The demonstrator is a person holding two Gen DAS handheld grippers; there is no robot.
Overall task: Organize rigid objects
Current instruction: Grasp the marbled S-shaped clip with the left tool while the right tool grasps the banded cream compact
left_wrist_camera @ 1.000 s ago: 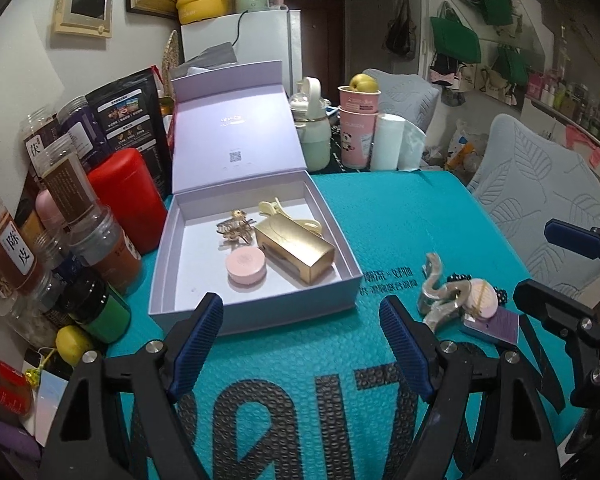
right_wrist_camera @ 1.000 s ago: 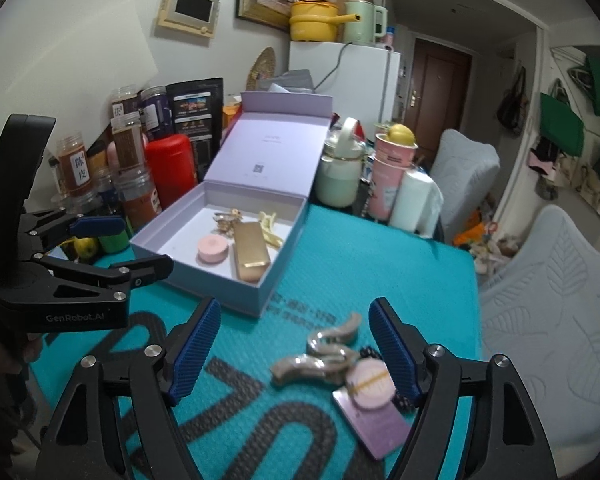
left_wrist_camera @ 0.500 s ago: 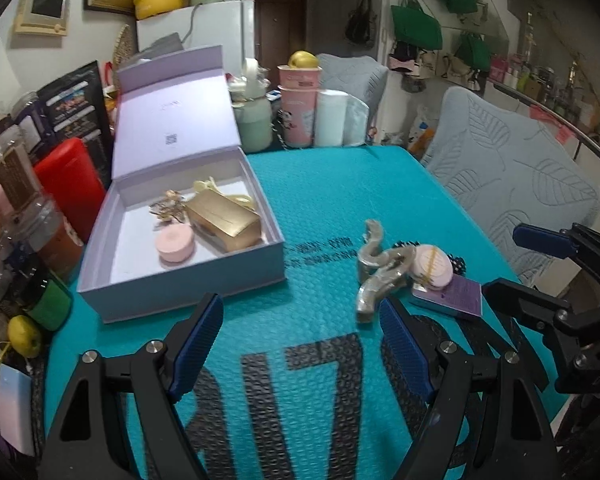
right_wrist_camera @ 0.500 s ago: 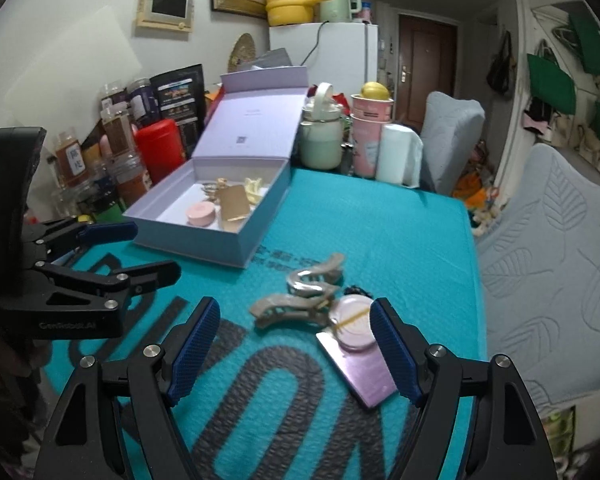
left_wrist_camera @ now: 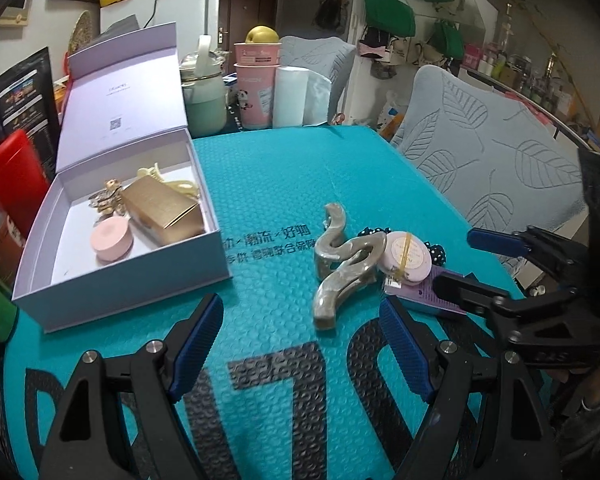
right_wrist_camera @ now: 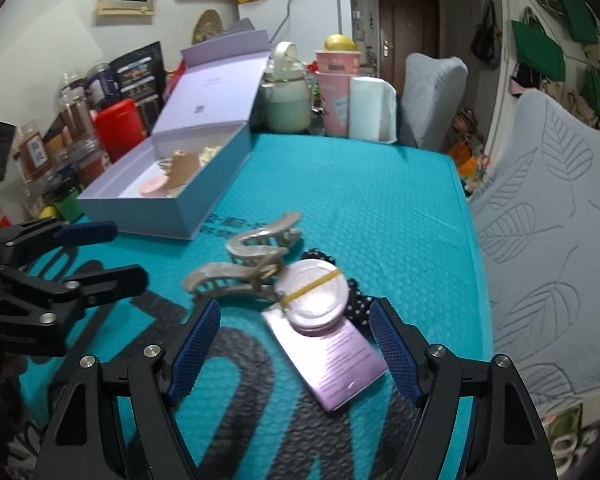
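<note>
Both grippers have come lower and closer to the loose pile on the teal mat than a second ago: the left gripper and right gripper each stand apart with nothing between the jaws. The hair claw, round compact and purple card now lie just ahead of the right gripper. The open lavender box sits unchanged, well apart to their left.

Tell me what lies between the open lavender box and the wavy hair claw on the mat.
Only bare teal mat with printed characters separates the lavender box from the hair claw; the left wrist view shows it.
</note>
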